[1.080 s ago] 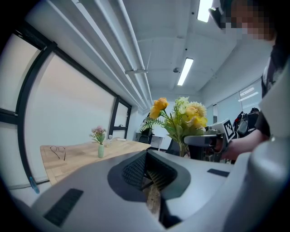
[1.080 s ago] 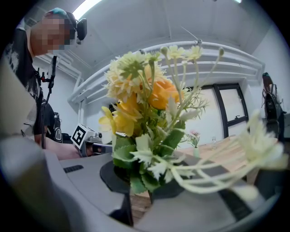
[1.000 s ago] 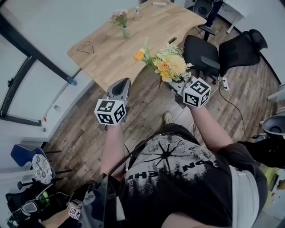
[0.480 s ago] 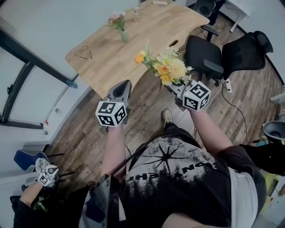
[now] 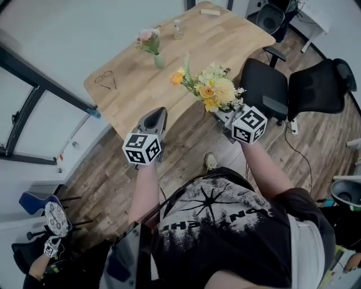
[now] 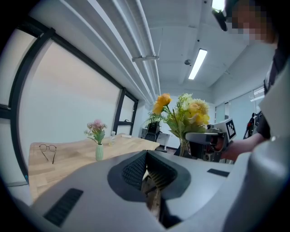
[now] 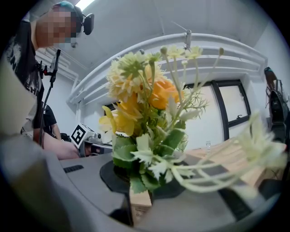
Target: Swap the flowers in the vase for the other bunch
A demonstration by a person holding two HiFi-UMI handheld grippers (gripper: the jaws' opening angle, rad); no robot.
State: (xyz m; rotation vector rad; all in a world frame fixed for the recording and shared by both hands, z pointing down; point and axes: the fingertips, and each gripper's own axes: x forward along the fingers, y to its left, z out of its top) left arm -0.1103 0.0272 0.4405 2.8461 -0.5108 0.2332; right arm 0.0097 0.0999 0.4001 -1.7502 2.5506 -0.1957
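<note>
Left tongs (image 6: 146, 174): being held pressed together, empty.
Right tongs (image 7: 136, 199): yellow bunch (image 7: 145, 104) being pinched; stems being hidden by leaves.

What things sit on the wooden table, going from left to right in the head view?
glasses → vase with pink flowers → small bottle → pale block
</note>
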